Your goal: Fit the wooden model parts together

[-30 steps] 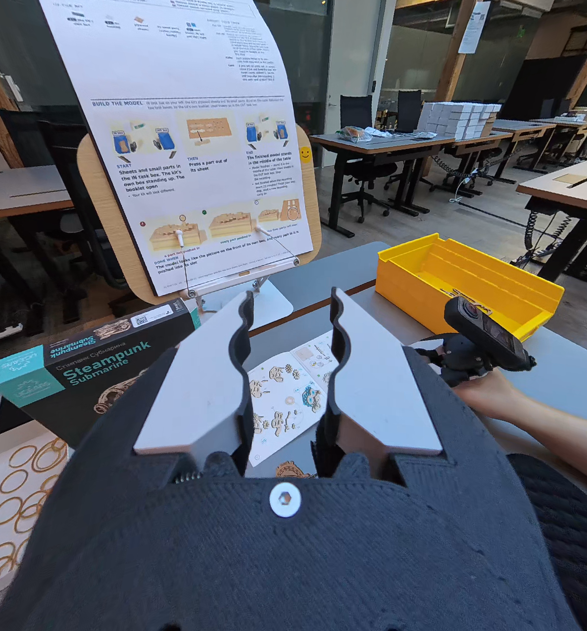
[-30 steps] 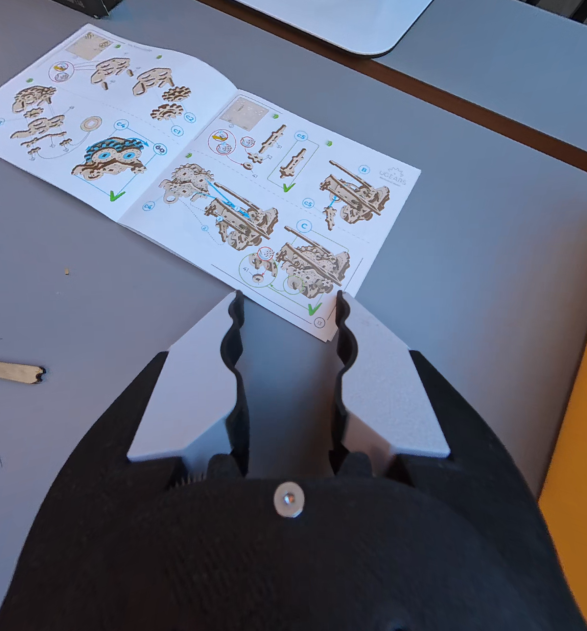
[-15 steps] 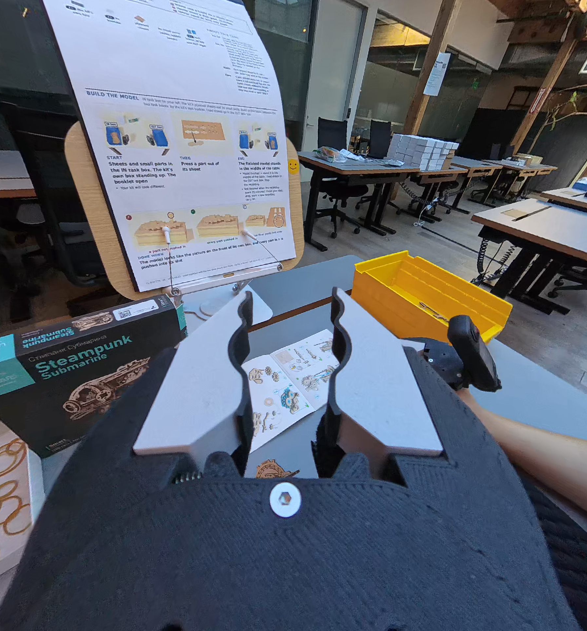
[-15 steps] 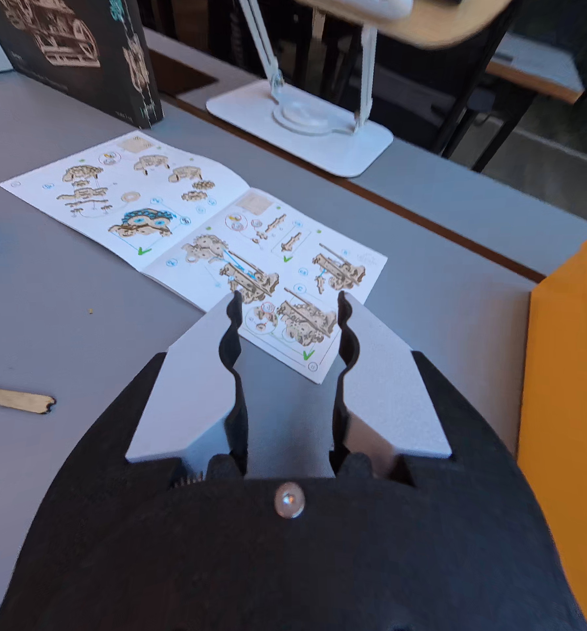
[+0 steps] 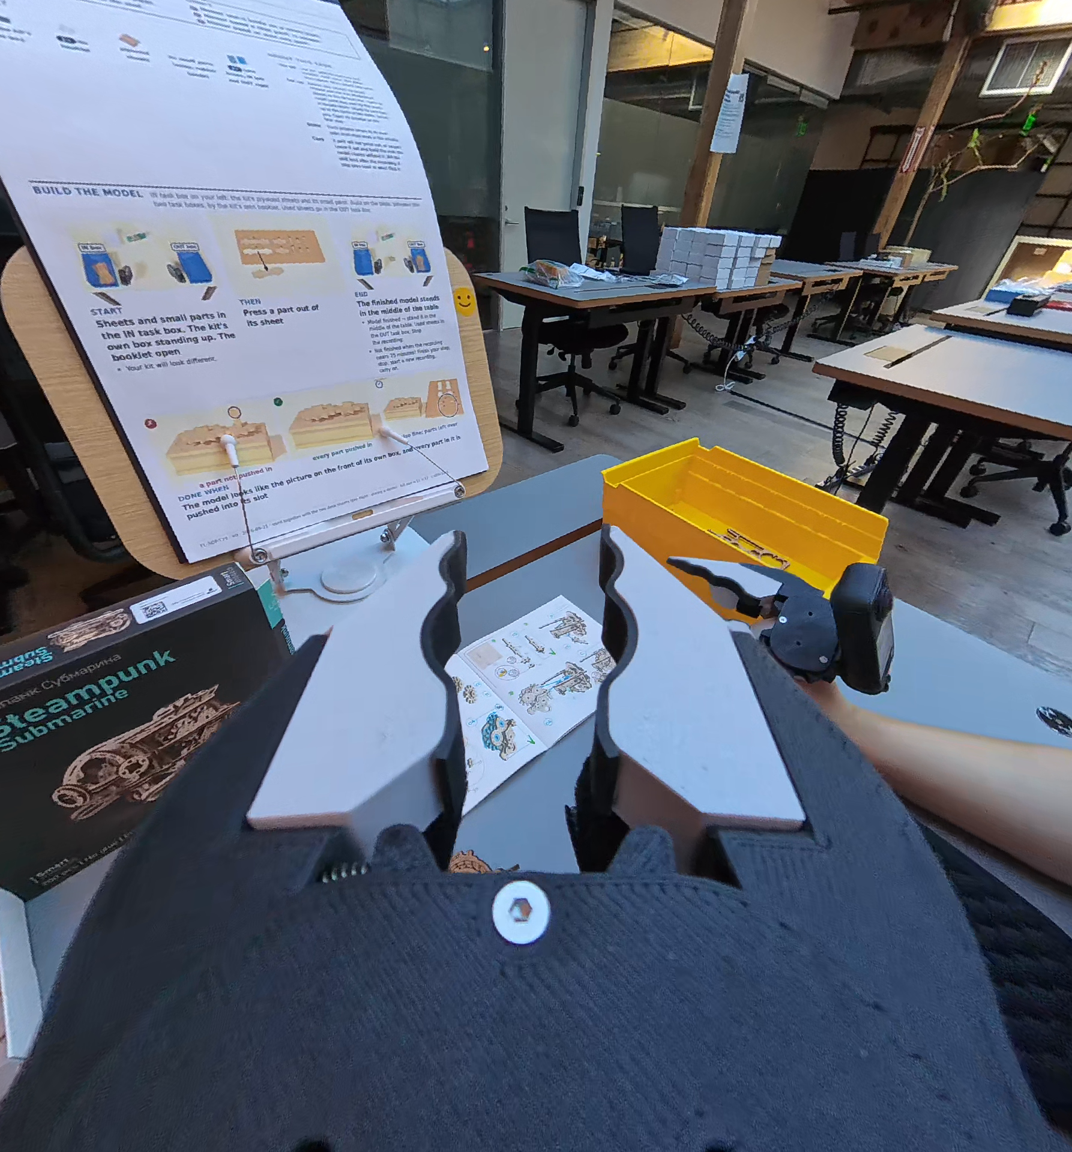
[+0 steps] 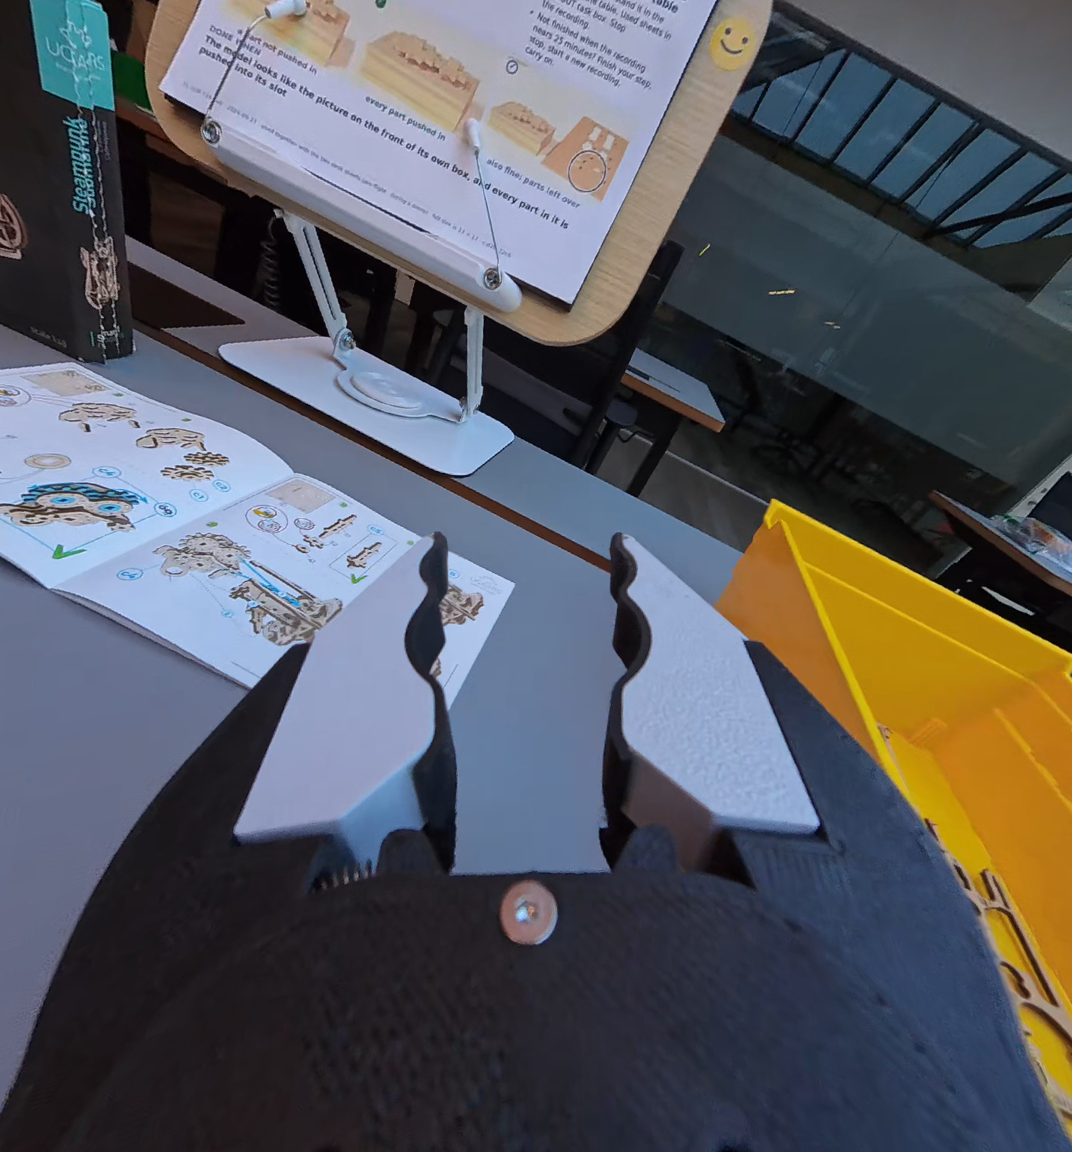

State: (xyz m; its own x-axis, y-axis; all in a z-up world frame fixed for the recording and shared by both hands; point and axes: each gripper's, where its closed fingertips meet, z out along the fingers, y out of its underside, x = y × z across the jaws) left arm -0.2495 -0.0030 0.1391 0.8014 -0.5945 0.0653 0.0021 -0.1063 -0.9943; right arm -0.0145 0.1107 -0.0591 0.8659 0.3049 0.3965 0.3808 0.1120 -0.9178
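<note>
Both your claws are spread and hold nothing: the left claw (image 5: pixel 528 561) hangs over the booklet (image 5: pixel 524 695), the right claw (image 6: pixel 524 548) over bare tabletop (image 6: pixel 84 686). A wooden sheet (image 6: pixel 1020 972) lies in the yellow bin (image 6: pixel 932 673) just right, long axis along the bin.

Two hand-held grippers, each black-bodied with pale grey fingers lined by wavy black pads. The left gripper (image 5: pixel 527 548) is raised above the bench and points forward, its fingers parted with nothing between them. To its right and farther off, the right gripper (image 5: pixel 717 576) is held by a hand (image 5: pixel 817 689) with a bare forearm (image 5: pixel 982 785) reaching in from the right. In its own camera the right gripper (image 6: pixel 524 542) tilts upward, its fingers also spread and empty. The hand holding the left gripper is out of sight, probably behind the camera.
</note>
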